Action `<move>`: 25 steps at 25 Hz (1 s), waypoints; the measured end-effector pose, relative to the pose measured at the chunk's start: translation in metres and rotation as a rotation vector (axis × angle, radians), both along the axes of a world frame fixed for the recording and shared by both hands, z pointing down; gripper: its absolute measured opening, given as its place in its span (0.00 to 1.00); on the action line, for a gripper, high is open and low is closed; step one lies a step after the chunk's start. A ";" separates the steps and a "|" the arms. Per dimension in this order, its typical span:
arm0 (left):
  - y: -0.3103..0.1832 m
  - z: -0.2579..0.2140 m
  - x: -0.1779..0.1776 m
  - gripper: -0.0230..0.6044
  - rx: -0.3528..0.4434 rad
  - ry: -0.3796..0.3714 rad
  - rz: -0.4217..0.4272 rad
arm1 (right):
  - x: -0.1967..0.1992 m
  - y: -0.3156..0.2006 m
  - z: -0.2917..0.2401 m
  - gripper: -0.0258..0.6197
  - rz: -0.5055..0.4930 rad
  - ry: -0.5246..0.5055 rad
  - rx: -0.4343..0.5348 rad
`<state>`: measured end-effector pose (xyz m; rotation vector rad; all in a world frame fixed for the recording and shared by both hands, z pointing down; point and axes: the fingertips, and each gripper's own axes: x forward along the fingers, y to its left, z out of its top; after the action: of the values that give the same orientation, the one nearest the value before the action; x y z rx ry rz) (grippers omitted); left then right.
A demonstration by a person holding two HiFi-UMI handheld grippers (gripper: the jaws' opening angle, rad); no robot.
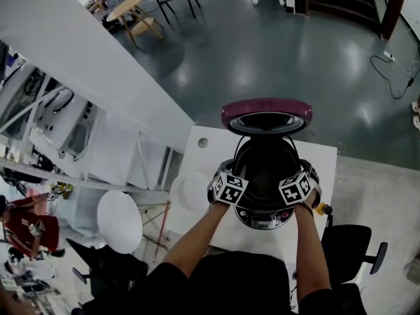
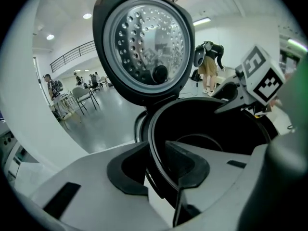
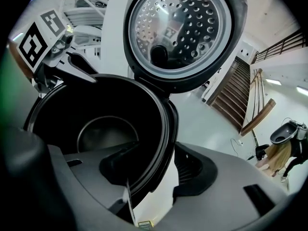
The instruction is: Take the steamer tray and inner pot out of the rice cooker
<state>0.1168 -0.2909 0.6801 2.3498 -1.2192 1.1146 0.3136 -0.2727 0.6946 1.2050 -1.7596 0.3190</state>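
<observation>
The rice cooker (image 1: 262, 210) stands near the bench's (image 1: 210, 151) far edge with its lid (image 1: 267, 112) up. No steamer tray shows inside; the pale disc (image 1: 189, 192) by the bench's left edge may be it. The inner pot (image 3: 96, 124) is not yet out. The left gripper (image 2: 156, 155) and right gripper (image 3: 155, 163) each clamp its rim, so the lift remains.

Illumination: overhead ceiling strips (image 2: 202, 21), bright and even. The floor (image 1: 275, 64) carries soft glare patches, and the lid plate (image 3: 180, 25) shows specular spots. The pot (image 3: 96, 124) interior is dark, with detail lost. Both gripper views have strong barrel distortion, black vignetted corners and out-of-focus near jaws. The head view is slightly soft.
</observation>
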 end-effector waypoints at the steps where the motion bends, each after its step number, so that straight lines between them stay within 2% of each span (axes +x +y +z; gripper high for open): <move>1: 0.000 -0.002 -0.001 0.19 -0.001 0.002 -0.004 | 0.000 0.000 -0.001 0.36 0.002 0.000 0.003; 14: -0.001 -0.021 -0.004 0.17 0.029 0.032 -0.032 | -0.004 -0.001 -0.018 0.24 -0.004 0.006 0.017; 25: 0.009 -0.044 -0.001 0.15 0.056 0.089 -0.066 | 0.001 0.006 -0.046 0.22 0.005 0.016 0.082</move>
<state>0.1156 -0.2821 0.6360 2.3542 -1.3019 0.9561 0.3148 -0.2672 0.6486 1.2665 -1.7709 0.2413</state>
